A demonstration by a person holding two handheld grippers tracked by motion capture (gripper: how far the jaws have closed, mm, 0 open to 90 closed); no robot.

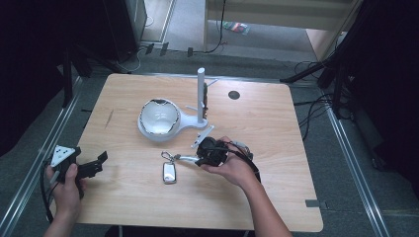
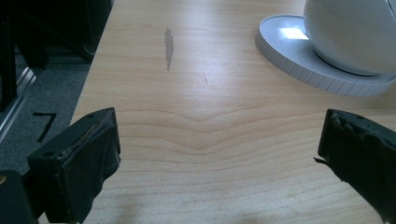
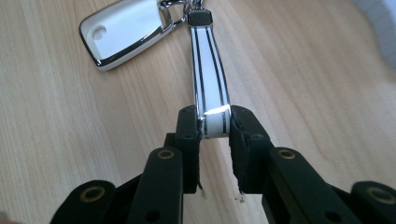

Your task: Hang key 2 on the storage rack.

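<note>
Both right gripper (image 3: pixel 215 123) fingers (image 3: pixel 189 123) clamp the strap (image 3: pixel 208 79) mid-table.

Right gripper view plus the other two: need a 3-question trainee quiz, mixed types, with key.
1. True or false: the right gripper is shut on the white strap of the key fob.
2. The left gripper is: A) open over bare table; B) shut on the fob; C) holding the white bowl.
3. Fill in: the fob's case lies on the ____.

Key: 1 true; 2 A; 3 table.
</note>
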